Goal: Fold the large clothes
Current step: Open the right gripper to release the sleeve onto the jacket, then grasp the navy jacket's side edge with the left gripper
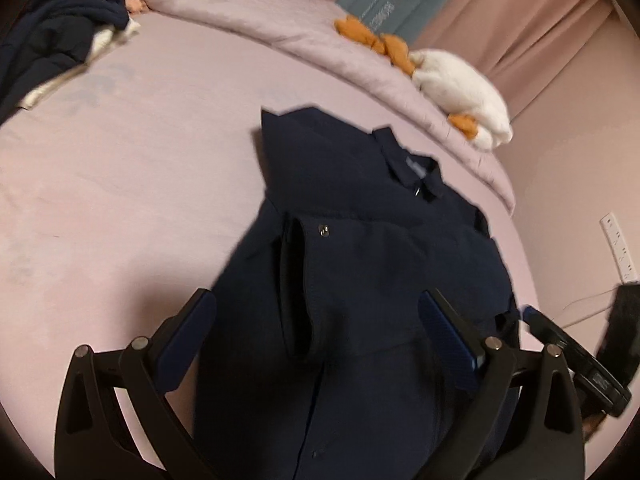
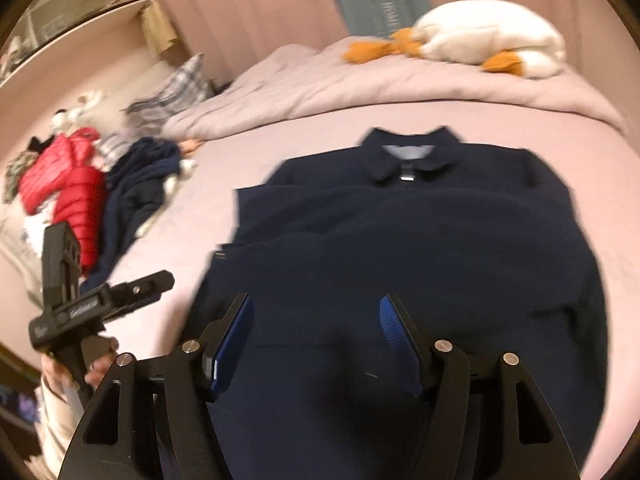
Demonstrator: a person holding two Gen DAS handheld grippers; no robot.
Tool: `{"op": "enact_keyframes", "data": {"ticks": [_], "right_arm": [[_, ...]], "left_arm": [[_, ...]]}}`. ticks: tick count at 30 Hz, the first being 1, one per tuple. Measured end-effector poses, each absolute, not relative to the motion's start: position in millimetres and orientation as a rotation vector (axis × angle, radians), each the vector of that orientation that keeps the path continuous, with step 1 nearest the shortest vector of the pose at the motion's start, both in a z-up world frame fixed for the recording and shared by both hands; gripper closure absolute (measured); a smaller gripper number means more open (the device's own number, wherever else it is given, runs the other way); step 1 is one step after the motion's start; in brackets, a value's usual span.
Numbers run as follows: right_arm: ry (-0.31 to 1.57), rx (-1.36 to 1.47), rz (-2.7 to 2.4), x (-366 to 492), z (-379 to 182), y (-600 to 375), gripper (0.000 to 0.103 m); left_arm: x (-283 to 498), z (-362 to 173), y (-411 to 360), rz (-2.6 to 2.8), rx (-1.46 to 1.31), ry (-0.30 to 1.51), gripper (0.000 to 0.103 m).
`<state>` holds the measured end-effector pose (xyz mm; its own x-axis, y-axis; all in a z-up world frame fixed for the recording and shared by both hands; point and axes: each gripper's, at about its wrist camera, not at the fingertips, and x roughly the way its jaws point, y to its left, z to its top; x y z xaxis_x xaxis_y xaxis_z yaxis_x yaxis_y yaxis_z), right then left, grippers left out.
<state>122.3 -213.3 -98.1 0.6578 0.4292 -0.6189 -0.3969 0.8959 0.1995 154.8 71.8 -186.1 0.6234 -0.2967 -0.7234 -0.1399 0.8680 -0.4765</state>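
Note:
A navy collared jacket [image 1: 360, 264] lies flat on the pink bed sheet [image 1: 120, 200], collar toward the far side, with both sleeves folded across its front. It also fills the middle of the right wrist view [image 2: 420, 248]. My left gripper [image 1: 316, 320] is open and empty, hovering over the jacket's lower part. My right gripper [image 2: 316, 324] is open and empty, hovering over the hem end of the jacket. The left gripper also shows in the right wrist view [image 2: 132, 288] at the jacket's left edge.
A white and orange plush goose [image 2: 488, 36] lies on the bunched pink duvet [image 2: 360, 84] beyond the collar. A pile of dark clothes [image 2: 136, 188] and a red puffer jacket [image 2: 76, 192] lie at the left. A wall socket strip [image 1: 618, 248] is at the right.

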Motion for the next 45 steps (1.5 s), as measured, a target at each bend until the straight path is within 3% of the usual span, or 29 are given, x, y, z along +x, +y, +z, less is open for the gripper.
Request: {"op": "enact_keyframes", "data": {"ticks": [3,7,9,11,17,27,32,39,41,44,45], "right_arm": [[0.716,0.073,0.428,116,-108,-233,0.038],[0.745,0.094,0.392,116,-128,-250,0.038],[0.757,0.104,0.379,116,-134,-257,0.038],[0.771,0.125,0.367,116,-140,-264,0.038],[0.804,0.186,0.323,117,-152,-282,0.038],[0.727,0.188,0.267,102,-133,-297,0.038],[0.713,0.198,0.243,101,-133,-304,0.038],[0.715,0.207,0.231,103,-135,-305,0.038],[0.714,0.208,0.234,102,-135,-304,0.038],[0.714,0.216,0.241,100,-136,-305,0.038],[0.713,0.217,0.241,99,-136,-305,0.038]], "left_arm": [[171,-207,65,-0.075,-0.533,0.951,0.012],[184,-228,60,-0.061,-0.538,1.000,0.031],[189,-237,57,-0.061,-0.535,1.013,0.046],[191,-238,54,-0.062,-0.519,1.007,0.071],[190,-203,47,-0.035,-0.415,0.925,0.097],[204,-115,66,-0.017,-0.326,0.715,0.100],[211,-109,69,-0.014,-0.314,0.711,0.100],[214,-139,66,0.002,-0.298,0.812,0.100],[213,-151,69,0.003,-0.325,0.853,0.091],[208,-168,74,-0.010,-0.368,0.903,0.057],[206,-174,75,-0.019,-0.379,0.919,0.053]]}}
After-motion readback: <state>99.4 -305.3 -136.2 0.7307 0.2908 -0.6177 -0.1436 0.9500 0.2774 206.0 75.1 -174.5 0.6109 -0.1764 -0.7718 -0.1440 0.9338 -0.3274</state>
